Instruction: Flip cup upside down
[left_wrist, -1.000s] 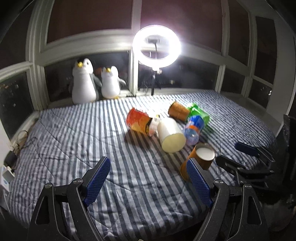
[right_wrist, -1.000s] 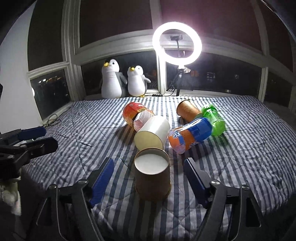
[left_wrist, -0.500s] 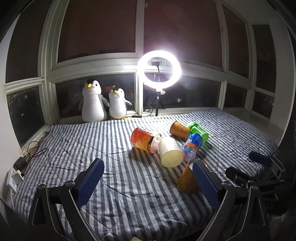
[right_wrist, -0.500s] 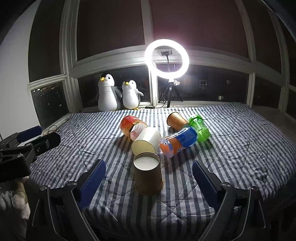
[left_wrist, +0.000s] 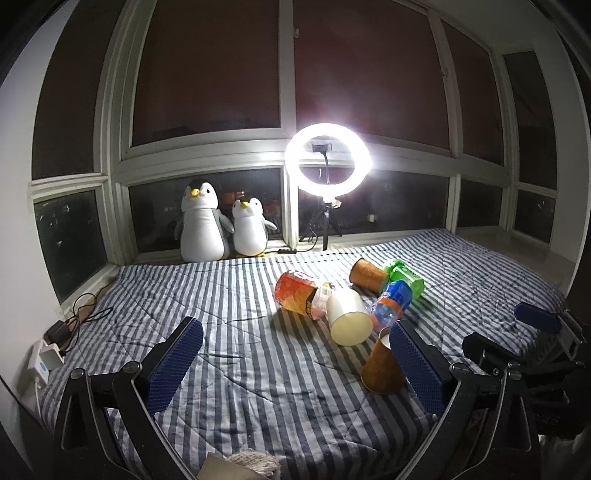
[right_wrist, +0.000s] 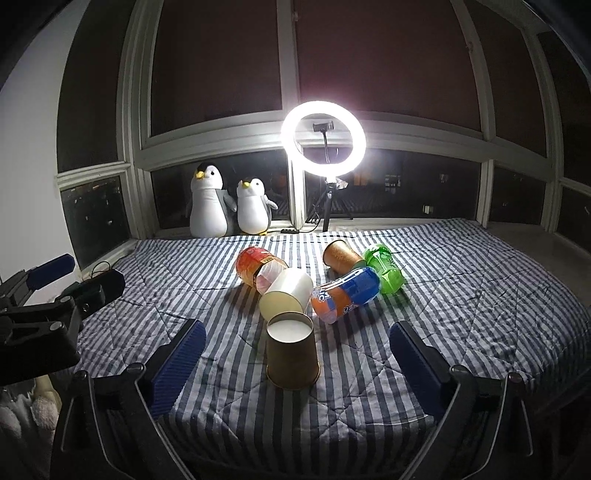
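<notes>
Between the spread jaws of the right gripper (right_wrist: 295, 363), a brown paper cup (right_wrist: 291, 350) stands upside down on the striped bedspread (right_wrist: 461, 295), its wide mouth on the cloth and its white bottom facing up. Both jaws stand well apart from the cup, released, and grasp nothing. To the left of these jaws, the left gripper (right_wrist: 55, 273) shows at the frame edge. Just beyond the cup, from left to right, lie a red snack can (right_wrist: 255, 267), a white cup (right_wrist: 286, 293) on its side and touching the brown one or nearly so, an orange soda bottle (right_wrist: 345, 293), a second brown cup (right_wrist: 341, 254) on its side, and a green bottle (right_wrist: 384, 269).

In the left wrist view, the left gripper (left_wrist: 291, 363) also has its jaws spread wide and holds nothing. The upside-down cup (left_wrist: 382, 369) appears just beside the right-hand jaw, partly hidden by it. Beyond the jaws, left to right, lie the snack can (left_wrist: 295, 297), the white cup (left_wrist: 347, 315), the soda bottle (left_wrist: 391, 306), the other brown cup (left_wrist: 367, 275) and the green bottle (left_wrist: 404, 277). To the right of the jaws, the right gripper (left_wrist: 517, 332) is seen from the side. Far beyond the jaws, on the window sill, stand two plush penguins (left_wrist: 205, 225) and, to their right, a lit ring light (left_wrist: 327, 158).
</notes>
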